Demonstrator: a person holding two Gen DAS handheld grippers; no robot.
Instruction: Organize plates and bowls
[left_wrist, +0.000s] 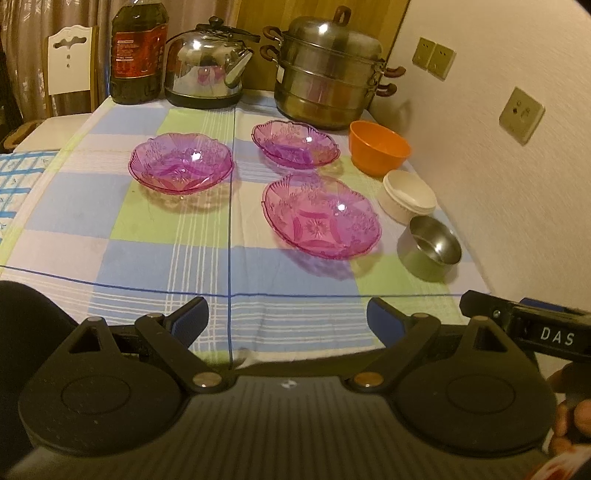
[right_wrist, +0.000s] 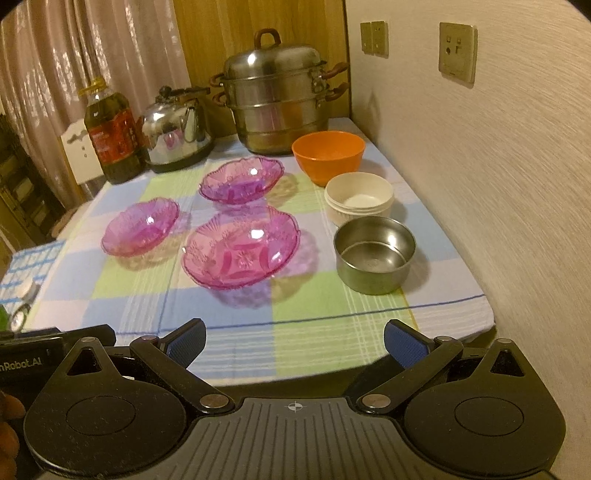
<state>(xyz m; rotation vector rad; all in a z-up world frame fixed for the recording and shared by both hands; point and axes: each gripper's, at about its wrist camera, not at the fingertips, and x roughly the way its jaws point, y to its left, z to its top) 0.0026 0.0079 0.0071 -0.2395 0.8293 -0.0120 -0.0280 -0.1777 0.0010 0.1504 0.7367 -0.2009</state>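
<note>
- Checked tablecloth (right_wrist: 236, 317) carries everything; nothing is stacked yet.
- Three pink plates (right_wrist: 240, 251) lie spread apart mid-table, seemingly awaiting stacking.
- Orange bowl (right_wrist: 328, 157), white bowl (right_wrist: 358, 201) and steel bowl (right_wrist: 375, 254) line the wall side.
- Left gripper (left_wrist: 288, 321) and right gripper (right_wrist: 295, 341) hover at the near edge, jaws apart, empty.
- Readable: "DAS", "nRobot.AI".

1. Right gripper (right_wrist: 293, 341) jaws spread wide, empty, above the table's near edge.
2. Three pink plates (right_wrist: 240, 251) apart on checked tablecloth (right_wrist: 147, 295).
3. Orange bowl (right_wrist: 328, 155), white bowl (right_wrist: 358, 197), steel bowl (right_wrist: 373, 254) lined along the wall.
</note>
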